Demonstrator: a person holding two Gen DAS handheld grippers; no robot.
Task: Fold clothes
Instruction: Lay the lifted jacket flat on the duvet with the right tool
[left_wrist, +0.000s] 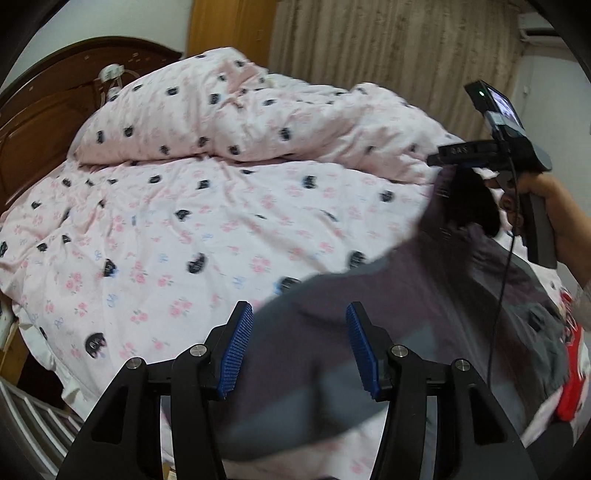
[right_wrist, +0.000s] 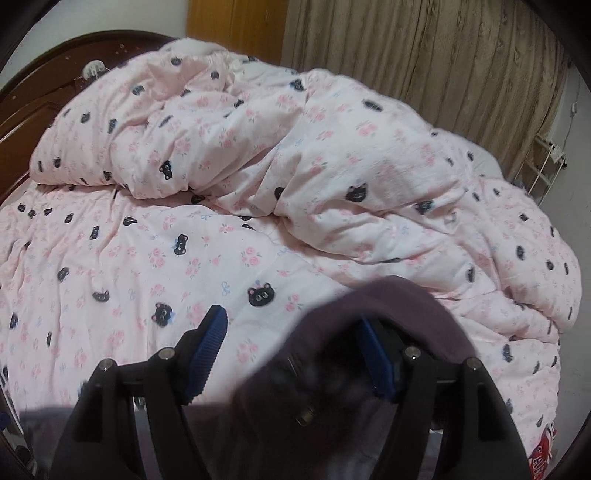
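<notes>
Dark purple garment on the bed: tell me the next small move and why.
Probably lift the right gripper clear: both it and the left gripper stand open, yet the dark purple garment is still draped over one right finger, blurred, above the pink bedding.

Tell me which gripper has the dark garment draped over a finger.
The right gripper: the dark garment hangs over its right-hand finger. At the left gripper the cloth only lies between the open fingers, touching neither blue pad.
</notes>
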